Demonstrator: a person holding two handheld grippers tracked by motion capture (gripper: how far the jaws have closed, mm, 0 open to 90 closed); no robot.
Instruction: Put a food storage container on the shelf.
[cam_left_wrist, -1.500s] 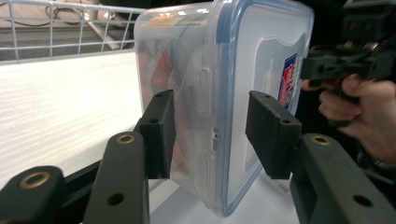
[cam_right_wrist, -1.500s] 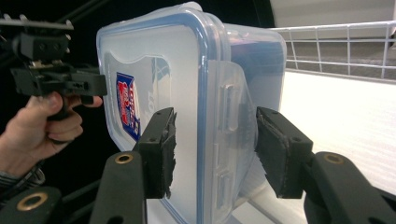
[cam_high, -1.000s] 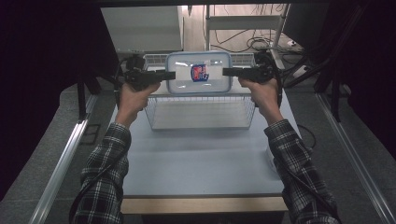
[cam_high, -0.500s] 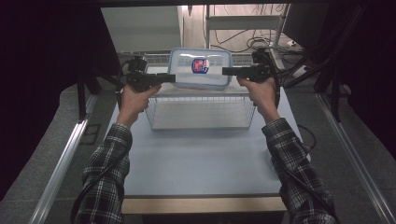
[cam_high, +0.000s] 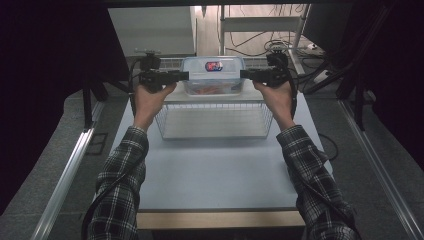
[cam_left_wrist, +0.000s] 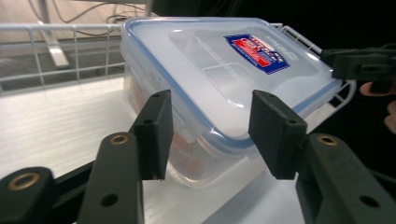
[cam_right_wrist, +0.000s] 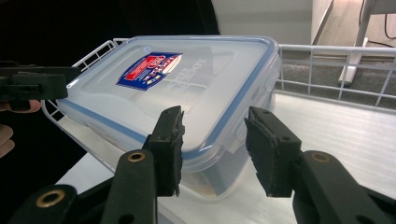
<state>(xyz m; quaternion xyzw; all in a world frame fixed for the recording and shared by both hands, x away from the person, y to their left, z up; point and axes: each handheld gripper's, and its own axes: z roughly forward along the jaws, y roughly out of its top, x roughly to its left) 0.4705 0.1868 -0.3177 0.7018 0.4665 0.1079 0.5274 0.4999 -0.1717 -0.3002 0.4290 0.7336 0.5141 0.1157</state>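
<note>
Both my grippers, left gripper (cam_high: 184, 76) and right gripper (cam_high: 245, 75), now sit lower with jaws spread beside the lidded plastic box (cam_high: 213, 75) on the wire rack's (cam_high: 215, 120) top shelf; rigid, slick, best gripped by its end rims.

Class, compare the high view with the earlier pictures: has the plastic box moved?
Yes. The plastic box has moved away from the person, farther back over the wire basket, toward the table's far edge.
</note>
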